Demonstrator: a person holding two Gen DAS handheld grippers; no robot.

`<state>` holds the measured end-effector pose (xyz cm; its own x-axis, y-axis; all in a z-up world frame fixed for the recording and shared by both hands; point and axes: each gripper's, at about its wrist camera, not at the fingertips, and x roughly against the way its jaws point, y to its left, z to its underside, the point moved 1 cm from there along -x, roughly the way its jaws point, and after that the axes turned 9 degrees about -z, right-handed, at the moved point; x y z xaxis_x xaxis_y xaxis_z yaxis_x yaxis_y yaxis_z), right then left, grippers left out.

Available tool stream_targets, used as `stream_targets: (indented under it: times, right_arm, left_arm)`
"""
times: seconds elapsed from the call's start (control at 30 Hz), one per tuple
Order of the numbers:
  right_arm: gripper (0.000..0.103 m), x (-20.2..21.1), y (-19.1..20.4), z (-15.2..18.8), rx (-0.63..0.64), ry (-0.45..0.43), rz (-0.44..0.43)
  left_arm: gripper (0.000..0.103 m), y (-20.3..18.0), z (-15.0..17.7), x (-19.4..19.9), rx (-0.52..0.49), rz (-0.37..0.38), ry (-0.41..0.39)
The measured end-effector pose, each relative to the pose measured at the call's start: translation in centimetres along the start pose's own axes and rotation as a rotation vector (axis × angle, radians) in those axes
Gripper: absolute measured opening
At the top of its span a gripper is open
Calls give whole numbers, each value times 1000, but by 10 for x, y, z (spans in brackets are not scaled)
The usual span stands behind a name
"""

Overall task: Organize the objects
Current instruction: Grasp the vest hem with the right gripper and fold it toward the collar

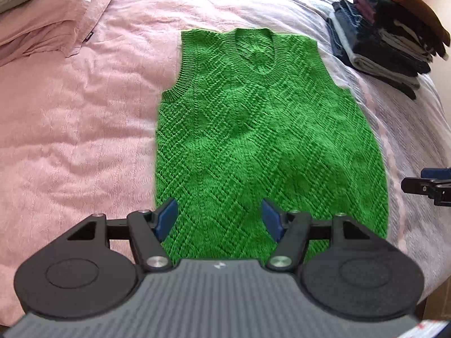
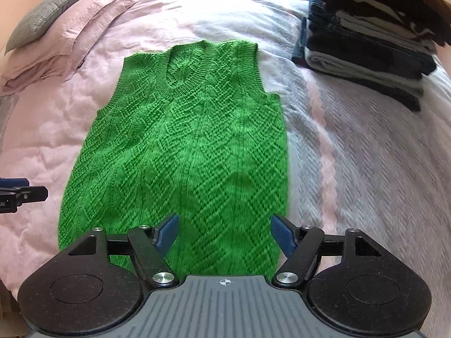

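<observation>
Judging the green knit vest (image 1: 253,140) soft and floppy, I meant its near hem corners for both empty, parted grippers (image 1: 220,222) (image 2: 224,232).

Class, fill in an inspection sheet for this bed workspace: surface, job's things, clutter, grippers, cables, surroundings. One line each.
Surface: bed with a pink cover, wrinkled; a pale woven blanket on its right side.
Job's things: green vest spread flat, neck away from the cameras; folded stack of dark clothes to its right, apart from it.
Clutter: nothing seen.
Grippers: left gripper open over the vest's hem, holding nothing; right gripper open over the hem's right part, holding nothing.
Cables: nothing seen.
Surroundings: pink pillows and a grey cushion at the far left.
</observation>
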<state>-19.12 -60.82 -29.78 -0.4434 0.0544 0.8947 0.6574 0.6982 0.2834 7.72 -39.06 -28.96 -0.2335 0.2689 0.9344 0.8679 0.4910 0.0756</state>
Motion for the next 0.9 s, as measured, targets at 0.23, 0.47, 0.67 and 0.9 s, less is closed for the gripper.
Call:
stream_targets:
  times: [0.23,0.47,0.67,0.9]
  right_arm:
    - [69,-44,-31,-53,132,-40,-45]
    - [69,-100,-85,-140,213,-160,-78]
    - [69,-134,-119,-205,224,-225,-126]
    - [69,-176,-122,-259,290,-215,-139]
  left_arm:
    - [61,13,-38,-53,-8,8,-52]
    - [61,35,-126,-123,-92,45,-208]
    - [61,41,-194,-167,-195,60,-307]
    - [61,29,-256,-213,-339,53,-357]
